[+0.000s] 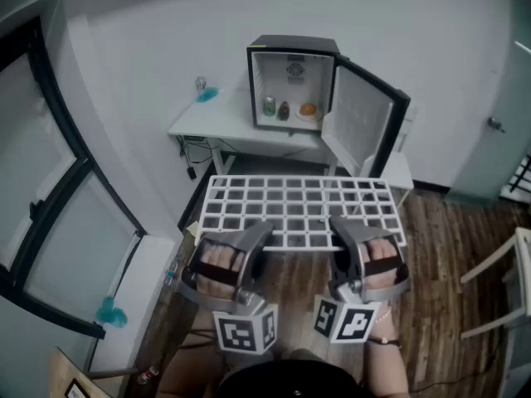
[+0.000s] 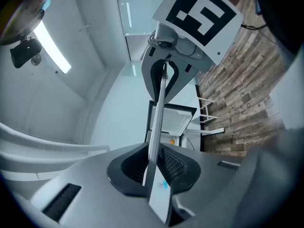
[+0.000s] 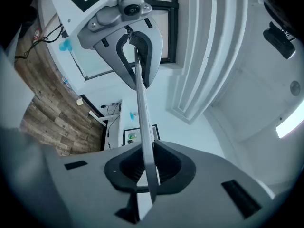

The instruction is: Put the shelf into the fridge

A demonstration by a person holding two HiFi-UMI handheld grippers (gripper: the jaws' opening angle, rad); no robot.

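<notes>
My left tool (image 1: 259, 237) and right tool (image 1: 340, 232) each pinch the near edge of the shelf (image 1: 299, 206), held level before the open fridge (image 1: 292, 46); inside stand a green can (image 1: 269, 105), a dark bottle (image 1: 284, 110) and an orange item (image 1: 308, 109).

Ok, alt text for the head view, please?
The left gripper and right gripper grip the near edge of a flat white wire shelf. Ahead, a small fridge stands open on a white table.
</notes>
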